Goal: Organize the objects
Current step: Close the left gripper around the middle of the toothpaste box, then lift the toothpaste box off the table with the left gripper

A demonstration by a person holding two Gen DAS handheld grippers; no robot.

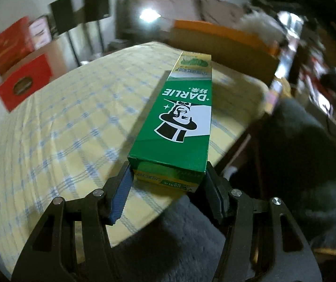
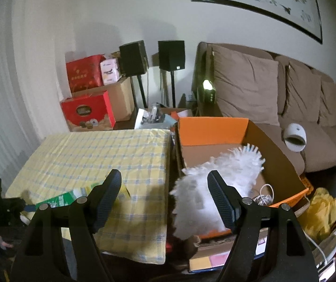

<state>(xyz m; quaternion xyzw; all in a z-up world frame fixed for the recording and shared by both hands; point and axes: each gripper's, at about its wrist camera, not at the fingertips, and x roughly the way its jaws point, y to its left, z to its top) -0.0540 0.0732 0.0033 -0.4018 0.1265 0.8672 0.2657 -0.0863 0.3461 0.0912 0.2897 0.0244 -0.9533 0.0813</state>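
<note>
Green Darlie toothpaste box (image 1: 179,117) sits pinched in the left hand-held gripper (image 1: 168,176), jaws clamped on its near end across the narrow width. Long axis runs straight forward from the fingers, far end pointing toward the orange-lined cardboard box (image 1: 226,40). Box looks lifted just above the yellow checked desk (image 1: 62,129); left wrist view is motion-blurred, so contact with the cloth is hard to rule out.

From the right wrist view, the same toothpaste box (image 2: 66,198) shows at lower left over the near edge of the desk (image 2: 97,155), with the left hand-held gripper (image 2: 26,208) behind it.

Right hand-held gripper (image 2: 164,197) is spread wide, holding nothing, hovering over the gap between the desk and the cardboard box (image 2: 215,129). That box sits just beside the desk's right edge and already holds a white fluffy duster (image 2: 215,176) and a coiled white cable (image 2: 264,197).

Key relation: the cardboard box lies ahead and right of the left hand-held gripper, roughly along the toothpaste box's axis. My read: left hand carries it over the rim, then releases. Risks: the long box levering in an end-only grip, or landing on the duster and tipping.
</note>
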